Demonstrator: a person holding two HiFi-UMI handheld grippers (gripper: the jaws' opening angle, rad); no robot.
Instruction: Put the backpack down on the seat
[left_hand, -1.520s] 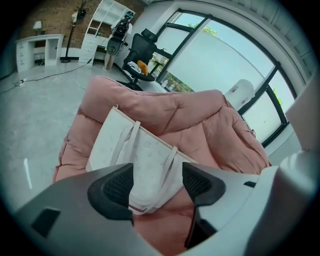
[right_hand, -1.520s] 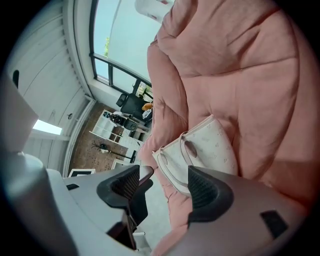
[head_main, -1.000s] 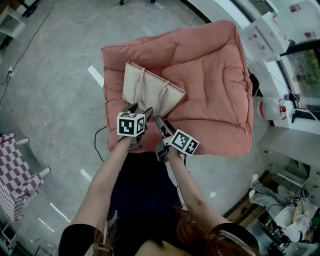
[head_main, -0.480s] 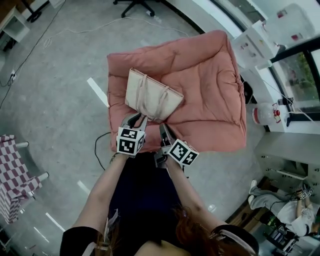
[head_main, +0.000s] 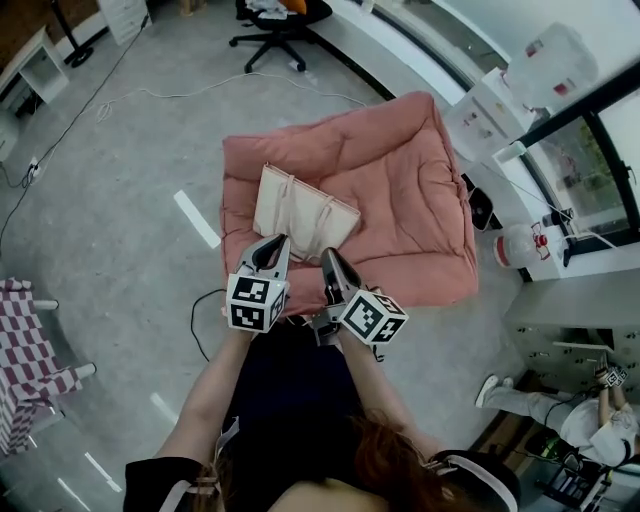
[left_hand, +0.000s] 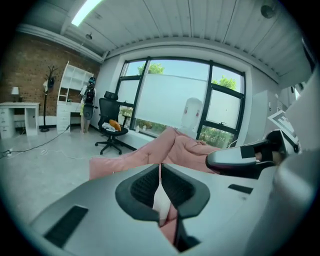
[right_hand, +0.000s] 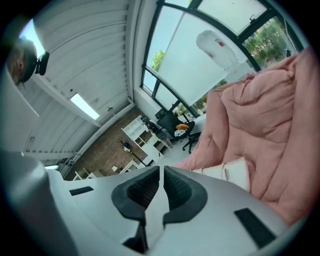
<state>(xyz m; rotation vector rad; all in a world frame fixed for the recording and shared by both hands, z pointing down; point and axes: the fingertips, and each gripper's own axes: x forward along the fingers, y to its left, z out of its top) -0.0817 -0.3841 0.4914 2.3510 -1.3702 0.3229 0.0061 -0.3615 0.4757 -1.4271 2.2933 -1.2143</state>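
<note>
The cream backpack (head_main: 300, 213) lies flat on the left part of the pink cushioned seat (head_main: 405, 190), straps on top. Both grippers hover apart from it, over the seat's near edge. My left gripper (head_main: 273, 246) points at the backpack's near side, its jaws closing together with nothing between them. My right gripper (head_main: 330, 260) is beside it, jaws likewise closing together and empty. In the left gripper view the jaws (left_hand: 160, 169) meet in front of the pink seat (left_hand: 187, 149). The right gripper view shows met jaws (right_hand: 161, 174), the backpack (right_hand: 235, 172) and the seat (right_hand: 260, 115) beyond.
A black office chair (head_main: 272, 15) stands on the grey floor beyond the seat. White cabinets and a water jug (head_main: 520, 246) line the right side. A black cable (head_main: 198, 312) lies on the floor at the left. A checkered seat (head_main: 25, 350) is at far left.
Both grippers have drawn back from the backpack toward me and their jaws have gone from open to shut. The backpack stays on the seat; the view has risen.
</note>
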